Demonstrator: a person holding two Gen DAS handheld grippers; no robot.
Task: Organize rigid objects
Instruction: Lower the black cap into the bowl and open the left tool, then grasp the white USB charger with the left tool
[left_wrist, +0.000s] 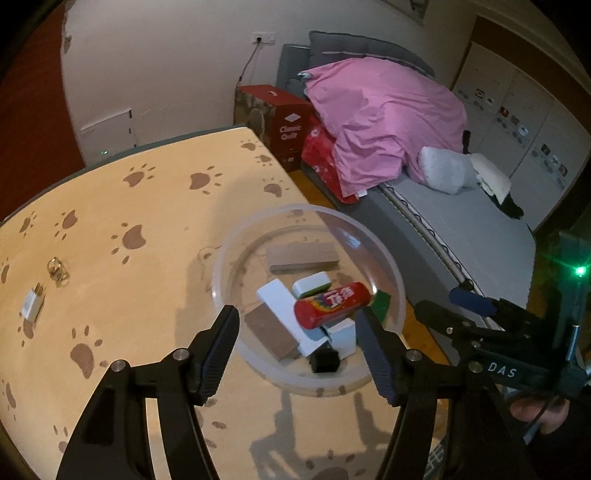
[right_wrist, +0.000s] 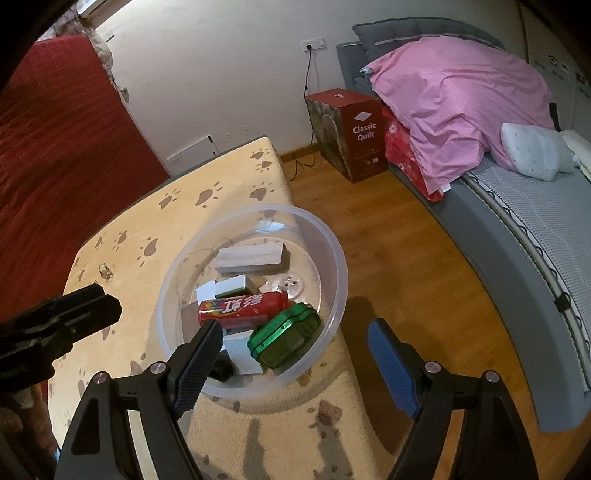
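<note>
A clear plastic bowl (left_wrist: 384, 254) (right_wrist: 334, 254) stands near the table's right edge. In it lie a red tube (left_wrist: 332, 304) (right_wrist: 243, 306), a green case (right_wrist: 284, 336), a wooden block (left_wrist: 301, 256) (right_wrist: 251, 256), white blocks (left_wrist: 280, 306) and a small black piece (left_wrist: 325, 360). My left gripper (left_wrist: 295, 332) is open and empty above the bowl's near rim. My right gripper (right_wrist: 295, 349) is open and empty over the bowl's right side. On the table to the left lie a white plug adapter (left_wrist: 32, 304) and a metal ring bundle (left_wrist: 57, 269).
The table has a tan cloth with paw prints (left_wrist: 129, 240). A bed with a pink quilt (right_wrist: 461, 99) stands to the right, beyond a strip of wooden floor (right_wrist: 399, 258). A red box (right_wrist: 354, 129) stands by the wall. A red curtain (right_wrist: 55, 166) hangs at the left.
</note>
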